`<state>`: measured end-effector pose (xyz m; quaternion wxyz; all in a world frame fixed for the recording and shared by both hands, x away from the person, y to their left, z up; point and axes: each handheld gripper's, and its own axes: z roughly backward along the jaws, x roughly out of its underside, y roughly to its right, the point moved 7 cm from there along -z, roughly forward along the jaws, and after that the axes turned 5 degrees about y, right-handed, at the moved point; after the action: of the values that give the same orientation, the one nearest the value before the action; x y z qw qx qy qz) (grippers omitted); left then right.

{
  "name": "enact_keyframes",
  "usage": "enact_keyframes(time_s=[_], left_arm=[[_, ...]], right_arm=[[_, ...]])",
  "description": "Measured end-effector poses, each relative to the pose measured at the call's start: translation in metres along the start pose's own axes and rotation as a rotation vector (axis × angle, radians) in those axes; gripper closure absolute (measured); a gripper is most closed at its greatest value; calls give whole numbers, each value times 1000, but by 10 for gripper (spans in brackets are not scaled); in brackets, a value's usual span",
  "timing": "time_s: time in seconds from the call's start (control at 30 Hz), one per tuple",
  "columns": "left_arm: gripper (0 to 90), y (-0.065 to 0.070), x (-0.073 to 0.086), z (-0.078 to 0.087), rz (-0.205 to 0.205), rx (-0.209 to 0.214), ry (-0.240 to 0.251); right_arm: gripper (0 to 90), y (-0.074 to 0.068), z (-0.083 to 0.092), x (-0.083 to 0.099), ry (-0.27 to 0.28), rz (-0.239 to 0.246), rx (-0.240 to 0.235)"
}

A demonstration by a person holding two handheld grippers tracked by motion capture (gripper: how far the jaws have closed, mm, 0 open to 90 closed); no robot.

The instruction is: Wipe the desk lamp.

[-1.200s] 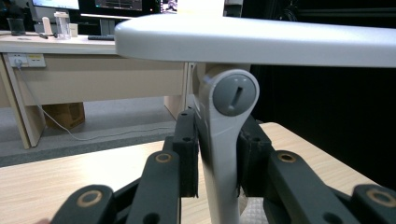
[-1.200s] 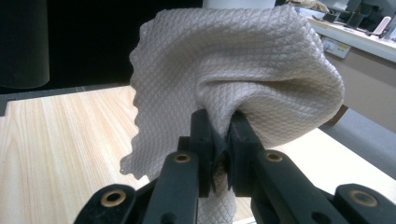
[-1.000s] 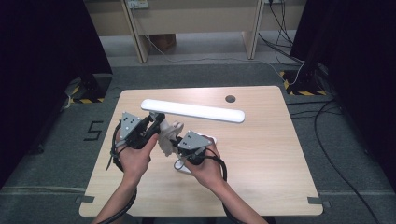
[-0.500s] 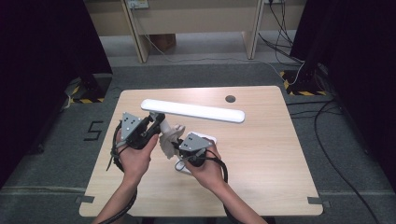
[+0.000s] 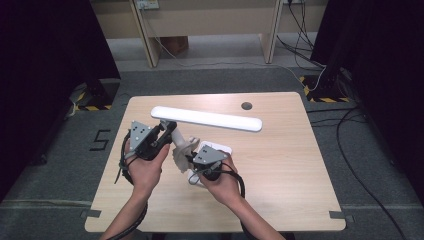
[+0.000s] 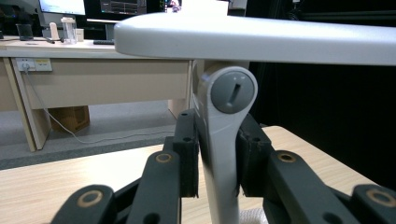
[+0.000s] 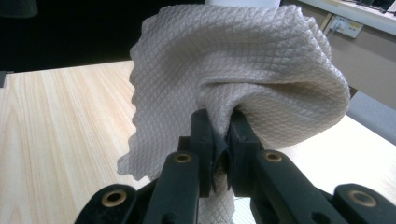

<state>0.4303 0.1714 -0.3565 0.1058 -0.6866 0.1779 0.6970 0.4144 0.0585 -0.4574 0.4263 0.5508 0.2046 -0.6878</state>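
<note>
The table (image 5: 280,190) lies bare on its right half and along its near edge. A white desk lamp (image 5: 206,118) stands left of centre; the left gripper (image 6: 215,154) clamps its upright arm below the hinge. The right gripper (image 7: 219,140), just beside, pinches a quilted cloth (image 7: 243,70) against the lamp

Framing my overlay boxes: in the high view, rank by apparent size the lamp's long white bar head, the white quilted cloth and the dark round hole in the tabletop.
1. Long white bar-shaped lamp head
2. White quilted cloth, partly hidden by the grippers
3. Small dark round hole in the wooden tabletop
</note>
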Motion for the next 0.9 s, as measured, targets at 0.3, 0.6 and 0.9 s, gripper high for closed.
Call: enact_keyframes(time_s=[0.3,0.6,0.9], left_arm=[[732,0,0,0,-3,-5,2],[731,1,0,0,-10,-7,2],[729,1,1,0,-18,-12,4]], right_arm=[[836,-2,-1,12,-25,-11,-5],[836,-2,-2,25,-60,-31,-7],[836,-2,-5,38,-96,-38,-9]])
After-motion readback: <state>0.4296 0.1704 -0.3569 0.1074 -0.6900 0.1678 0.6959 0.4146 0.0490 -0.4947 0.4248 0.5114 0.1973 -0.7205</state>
